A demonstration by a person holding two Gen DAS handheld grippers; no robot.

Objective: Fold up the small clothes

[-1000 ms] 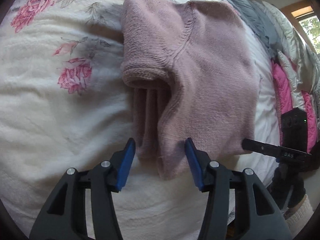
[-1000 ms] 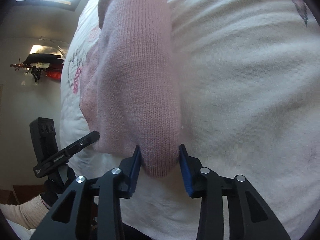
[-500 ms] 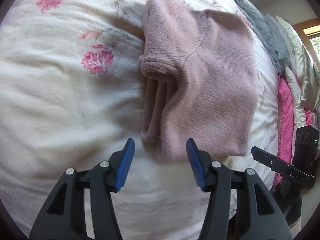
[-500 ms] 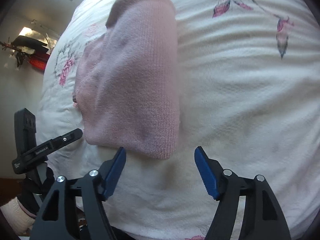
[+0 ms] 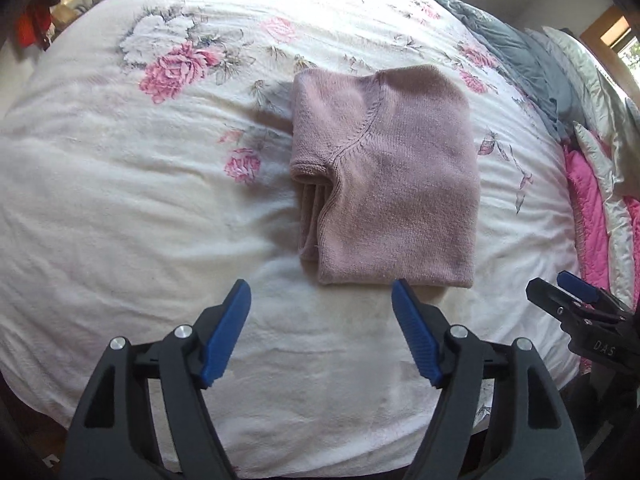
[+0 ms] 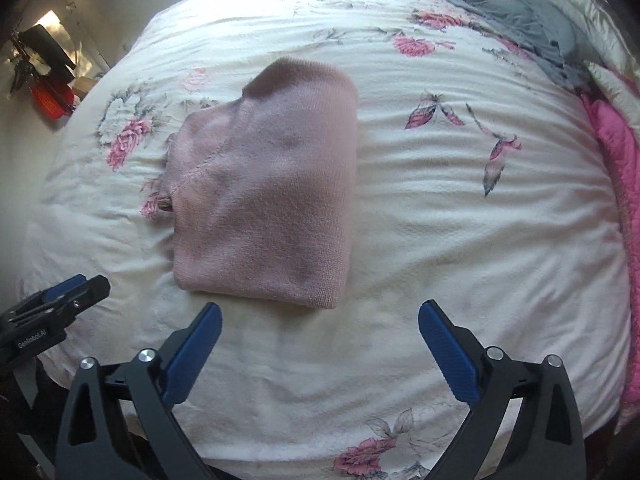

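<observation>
A dusty-pink knitted sweater (image 5: 396, 184) lies folded into a compact rectangle on the flowered white bedspread (image 5: 120, 220); its ribbed cuff and layered edges show on the left side. In the right wrist view the same sweater (image 6: 272, 200) rests flat with its near hem facing me. My left gripper (image 5: 322, 304) stands open just short of the near hem, touching nothing. My right gripper (image 6: 320, 330) is wide open, also clear of the sweater. The right gripper's tip (image 5: 568, 300) shows at the right of the left wrist view, and the left gripper's tip (image 6: 76, 292) at the left of the right wrist view.
A grey garment (image 6: 516, 12) and pale quilted cloth lie heaped at the far right of the bed, beside a bright pink quilted piece (image 5: 588, 208). A red object (image 6: 48, 96) and dark furniture stand off the bed's left side. The bedspread's near edge drops away below the grippers.
Both grippers let go of the sweater's near hem, opened wide and drew back and up from it. The sweater now lies flat and farther away in both views.
</observation>
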